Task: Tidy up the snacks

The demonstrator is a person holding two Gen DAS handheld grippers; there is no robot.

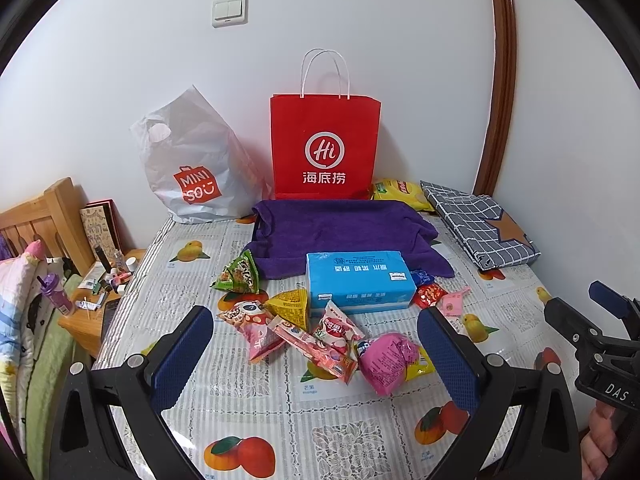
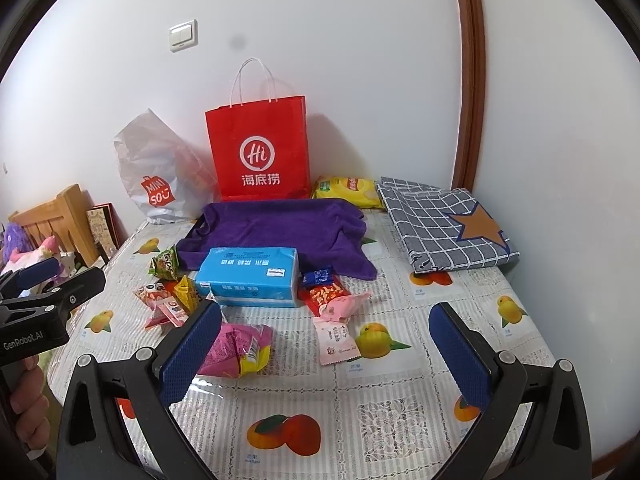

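Observation:
Several small snack packets lie on the fruit-print table cover [image 1: 240, 412]: a green one [image 1: 238, 274], a yellow one [image 1: 290, 306], pink-and-red ones [image 1: 256, 326], a pink-and-yellow bag [image 1: 386, 362] [image 2: 240, 350], red and pink ones [image 2: 328, 296] and a white-pink sachet [image 2: 336, 342]. A red paper bag [image 1: 324, 144] [image 2: 260, 148] stands upright at the wall. My left gripper [image 1: 316, 356] is open and empty, above the pink packets. My right gripper [image 2: 326, 352] is open and empty, just right of the pink-and-yellow bag.
A blue tissue pack [image 1: 358, 280] [image 2: 250, 278] lies among the snacks, a purple towel [image 1: 340, 232] behind it. A white plastic bag [image 1: 192, 168], a yellow chip bag [image 1: 400, 194] and a folded checked cloth [image 1: 480, 224] sit at the back. A cluttered nightstand [image 1: 96, 296] stands left.

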